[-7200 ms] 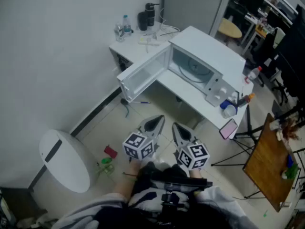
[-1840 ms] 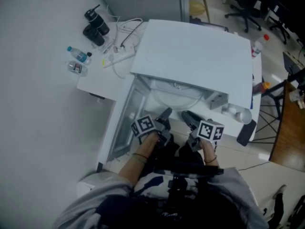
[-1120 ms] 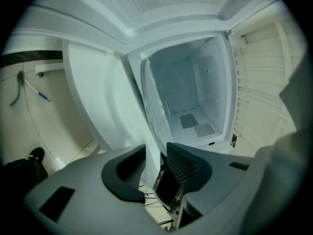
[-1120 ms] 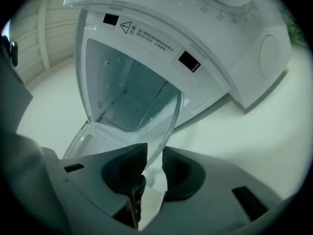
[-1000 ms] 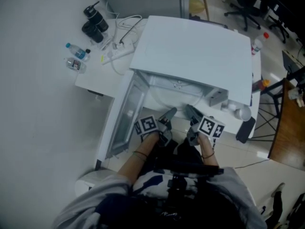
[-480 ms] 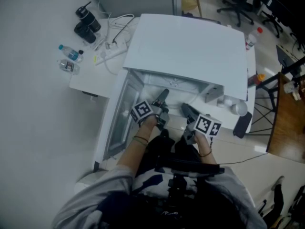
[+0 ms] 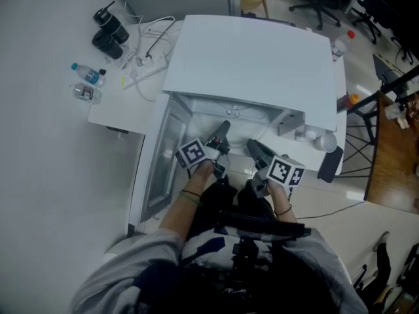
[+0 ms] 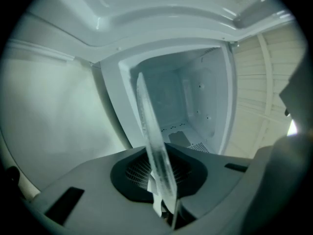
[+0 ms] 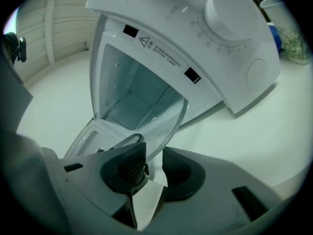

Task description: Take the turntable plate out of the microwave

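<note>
The clear glass turntable plate [image 8: 149,131] is at the mouth of the microwave [image 7: 255,57], in front of the cavity, whose floor behind it looks bare. That suggests it is already off its seat and on its way out. The left gripper [image 7: 222,131] has just been closing and now pinches the plate's rim between its pads. From that gripper the glass is seen edge-on, running straight away toward the cavity, a hold that keeps a thin, slippery disc from swivelling. The right gripper [image 7: 254,148] reaches in beside it at the front of the microwave. Its jaws have just been opening, and the plate's opposite rim sits between them with a gap at one pad, so it looks to be guarding or re-seating rather than carrying. Judging from this, the weight hangs on the left grip alone, which is risky for glass. The door [image 7: 160,156] is swung wide to the microwave's left, giving both arms a clear path. Bottles [image 7: 88,84] and a power strip [image 7: 147,67] lie on the table [image 7: 111,113] left of the microwave, well apart from the work.
</note>
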### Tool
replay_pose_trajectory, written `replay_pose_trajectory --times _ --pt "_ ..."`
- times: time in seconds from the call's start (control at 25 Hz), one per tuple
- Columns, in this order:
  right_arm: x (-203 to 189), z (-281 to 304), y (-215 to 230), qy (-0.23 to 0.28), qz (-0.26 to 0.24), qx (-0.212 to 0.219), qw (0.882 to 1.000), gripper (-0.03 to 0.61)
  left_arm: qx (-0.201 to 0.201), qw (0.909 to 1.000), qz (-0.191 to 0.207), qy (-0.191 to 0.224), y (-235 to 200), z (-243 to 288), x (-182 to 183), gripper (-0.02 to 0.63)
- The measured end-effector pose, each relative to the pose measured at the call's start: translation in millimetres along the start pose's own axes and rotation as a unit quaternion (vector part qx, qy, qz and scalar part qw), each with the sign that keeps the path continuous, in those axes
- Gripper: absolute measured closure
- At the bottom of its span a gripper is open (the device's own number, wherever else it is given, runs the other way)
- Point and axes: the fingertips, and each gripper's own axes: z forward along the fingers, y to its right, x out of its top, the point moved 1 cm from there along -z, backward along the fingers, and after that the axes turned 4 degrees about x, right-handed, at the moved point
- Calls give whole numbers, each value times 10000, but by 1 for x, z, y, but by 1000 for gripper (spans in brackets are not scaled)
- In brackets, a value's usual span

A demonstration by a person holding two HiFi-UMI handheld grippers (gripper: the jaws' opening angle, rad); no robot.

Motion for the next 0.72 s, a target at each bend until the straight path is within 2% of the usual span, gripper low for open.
replay_pose_trajectory --times 0.16,0.32,0.44,0.48,0.64,0.72 --pt "-6 -8 -9 79 80 139 9998 469 -12 9996 256 -77 11 -12 -3 580" --pt "-17 -15 -14 116 73 99 9999 466 -223 9997 26 -77 16 -22 -9 580" --pt "-25 -21 -21 195 -48 48 9998 466 -51 9992 375 -133 12 -35 -8 580" --pt "-27 -23 -24 244 -86 57 9996 466 -134 9993 328 -137 14 -38 -9 580" --pt "-34 -31 -36 378 -230 82 9990 466 -813 9962 -294 -86 39 -44 -18 579" --pt "-39 -35 -39 383 -258 110 9989 463 -826 9961 -288 -81 42 -50 -21 578"
